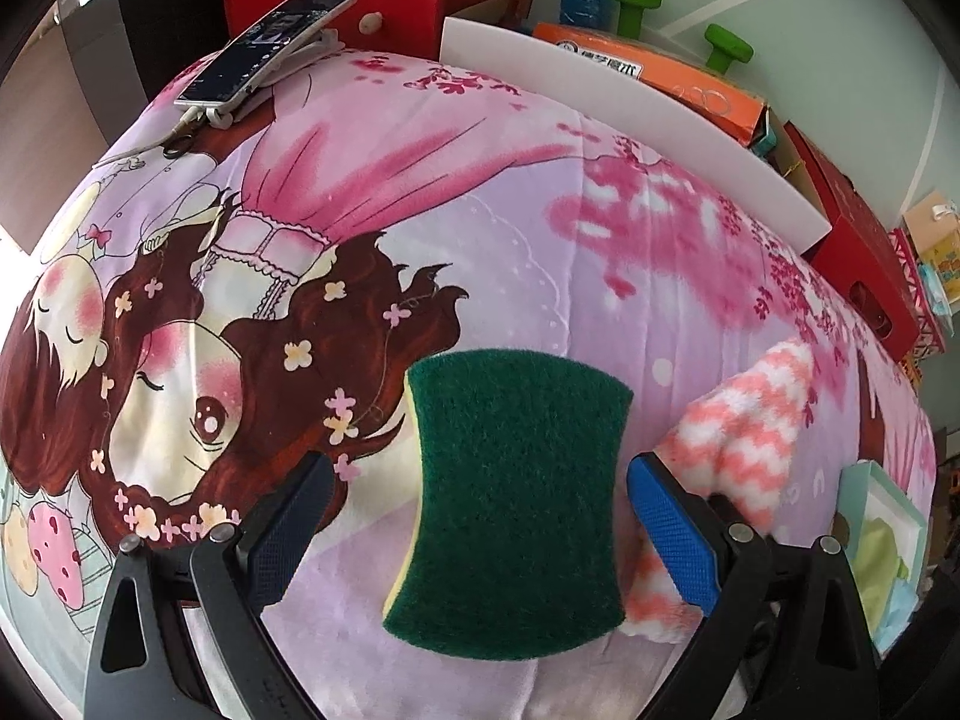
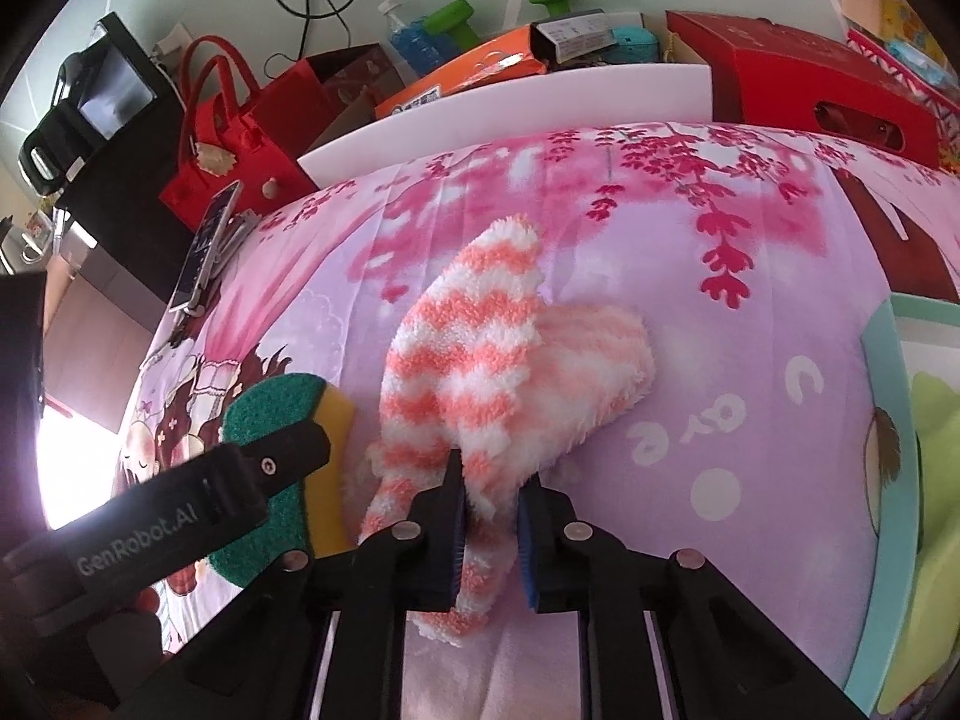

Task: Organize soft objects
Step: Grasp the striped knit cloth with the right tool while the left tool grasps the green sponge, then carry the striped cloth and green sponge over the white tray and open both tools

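Note:
A green scouring sponge with a yellow underside [image 1: 510, 498] lies flat on the pink cartoon blanket [image 1: 480, 180]. My left gripper [image 1: 480, 516] is open, its jaws standing either side of the sponge with gaps. A fluffy pink-and-white striped sock [image 2: 480, 360] lies to the right of the sponge; it also shows in the left wrist view [image 1: 744, 438]. My right gripper [image 2: 492, 516] is shut on the near end of the sock. The sponge [image 2: 276, 420] and the left gripper's finger [image 2: 180, 516] show at the left of the right wrist view.
A phone on a stand [image 1: 264, 48] sits at the blanket's far left. A white board [image 1: 660, 108] borders the far edge, with red bags [image 2: 240, 138], an orange box [image 1: 654, 66], a red box [image 2: 810, 90] and green dumbbells behind. A light-blue box [image 2: 906, 480] with green cloth stands at right.

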Demonstrator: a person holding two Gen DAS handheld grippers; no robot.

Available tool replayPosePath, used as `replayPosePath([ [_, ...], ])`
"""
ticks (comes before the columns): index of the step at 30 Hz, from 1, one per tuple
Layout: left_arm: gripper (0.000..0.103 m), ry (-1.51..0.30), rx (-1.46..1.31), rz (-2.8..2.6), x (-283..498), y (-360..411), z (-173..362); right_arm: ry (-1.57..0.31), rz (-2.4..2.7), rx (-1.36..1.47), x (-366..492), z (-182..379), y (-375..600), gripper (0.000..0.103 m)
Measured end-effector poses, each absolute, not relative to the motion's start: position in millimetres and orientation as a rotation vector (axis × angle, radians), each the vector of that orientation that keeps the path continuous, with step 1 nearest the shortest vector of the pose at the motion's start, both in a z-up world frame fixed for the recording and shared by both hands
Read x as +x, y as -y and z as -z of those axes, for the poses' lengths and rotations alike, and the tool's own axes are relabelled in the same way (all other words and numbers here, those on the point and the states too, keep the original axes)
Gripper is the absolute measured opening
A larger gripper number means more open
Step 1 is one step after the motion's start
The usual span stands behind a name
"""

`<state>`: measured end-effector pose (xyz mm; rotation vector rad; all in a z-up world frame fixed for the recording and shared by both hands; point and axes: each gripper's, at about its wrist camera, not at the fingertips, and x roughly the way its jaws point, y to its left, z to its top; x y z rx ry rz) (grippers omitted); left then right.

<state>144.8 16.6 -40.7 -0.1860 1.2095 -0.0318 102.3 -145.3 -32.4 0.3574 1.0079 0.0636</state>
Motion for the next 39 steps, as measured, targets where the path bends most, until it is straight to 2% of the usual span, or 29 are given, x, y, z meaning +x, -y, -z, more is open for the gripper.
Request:
replayPosePath([
  [3,0.097,-1.213,-0.176,0.035,144,-16,42,-1.009,-0.045,0.368,100,31,154,0.015],
  [5,0.091,-1.216,-0.172,0.039,143,-16,43,-1.008,-0.026,0.379,99,30,161,0.015],
  [7,0.08,-1.221,-0.174,0.045,143,-17,44,-1.006,-0.009,0.391,97,30,168,0.015],
  [9,0.078,-1.23,-0.188,0.056,143,-17,46,-1.003,0.01,0.407,95,29,175,0.015],
  [13,0.063,-1.228,-0.217,0.088,142,-16,45,-0.996,0.036,0.448,91,29,190,0.014],
  [21,0.062,-1.197,-0.234,0.08,139,-22,34,-0.956,0.086,0.477,83,16,211,0.014],
  [32,0.062,-1.064,-0.22,0.114,129,-19,-17,-0.821,0.089,0.441,63,-35,215,0.014],
  [39,0.062,-1.006,-0.202,0.146,119,-7,-39,-0.798,0.123,0.423,54,-48,222,0.014],
])
